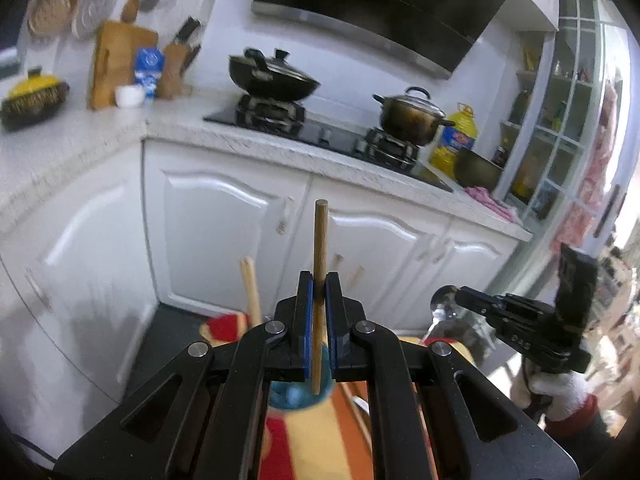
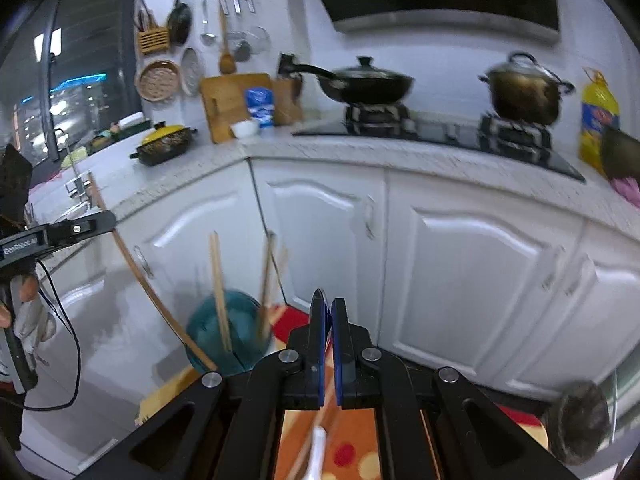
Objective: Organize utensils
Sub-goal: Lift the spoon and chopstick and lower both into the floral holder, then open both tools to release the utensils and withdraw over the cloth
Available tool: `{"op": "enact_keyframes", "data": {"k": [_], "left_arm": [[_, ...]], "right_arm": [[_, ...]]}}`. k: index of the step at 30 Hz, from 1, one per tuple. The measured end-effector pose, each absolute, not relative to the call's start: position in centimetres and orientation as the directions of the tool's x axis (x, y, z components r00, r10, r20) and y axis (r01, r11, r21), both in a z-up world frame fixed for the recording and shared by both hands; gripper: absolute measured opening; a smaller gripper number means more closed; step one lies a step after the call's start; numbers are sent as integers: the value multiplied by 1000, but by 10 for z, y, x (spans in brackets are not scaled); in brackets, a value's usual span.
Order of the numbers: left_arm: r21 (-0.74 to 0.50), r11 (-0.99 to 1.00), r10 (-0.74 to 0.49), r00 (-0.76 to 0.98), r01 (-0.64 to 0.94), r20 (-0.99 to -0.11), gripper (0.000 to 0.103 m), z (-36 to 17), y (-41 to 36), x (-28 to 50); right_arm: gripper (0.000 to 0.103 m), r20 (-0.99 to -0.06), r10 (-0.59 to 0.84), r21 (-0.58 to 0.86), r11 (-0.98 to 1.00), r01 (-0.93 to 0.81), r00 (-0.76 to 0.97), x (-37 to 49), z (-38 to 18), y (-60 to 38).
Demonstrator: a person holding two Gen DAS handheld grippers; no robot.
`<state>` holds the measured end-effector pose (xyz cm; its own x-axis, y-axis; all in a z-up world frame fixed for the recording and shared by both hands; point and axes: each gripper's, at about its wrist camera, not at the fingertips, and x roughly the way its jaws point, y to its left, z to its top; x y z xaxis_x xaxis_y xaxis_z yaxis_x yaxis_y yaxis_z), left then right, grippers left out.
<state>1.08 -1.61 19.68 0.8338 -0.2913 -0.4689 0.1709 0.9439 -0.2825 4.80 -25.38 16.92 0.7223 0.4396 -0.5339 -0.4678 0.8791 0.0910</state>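
Two claws: left claw, right claw. One wooden stick, one spoon, one teal holder, two pots.

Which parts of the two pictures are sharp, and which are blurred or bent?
Left wrist view: left gripper and its wooden stick sharp, wok blurred, cabinets bowed by fisheye. Right wrist view: right gripper sharp, teal holder and pot smeared.
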Motion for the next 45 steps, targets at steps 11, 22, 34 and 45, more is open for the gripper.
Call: {"op": "enact_keyframes", "data": {"k": [11, 22, 34, 45], "left_arm": [[-163, 984, -151, 835, 75, -529, 4, 164, -10, 42], [-166, 985, -136, 768, 39, -626, 4, 103, -19, 58], [-171, 985, -129, 749, 21, -650, 7, 92, -26, 63], [-213, 977, -138, 741, -7, -657, 40, 89, -23, 49]], "right_arm": [[2, -567, 383, -39, 872, -489, 729, 84, 150, -175], [3, -671, 389, -18, 843, -538, 631, 94, 94, -146], [8, -695, 453, 150, 850, -504, 558, 100, 73, -166], [23, -685, 469, 182, 851, -492, 558, 84, 74, -175]]}}
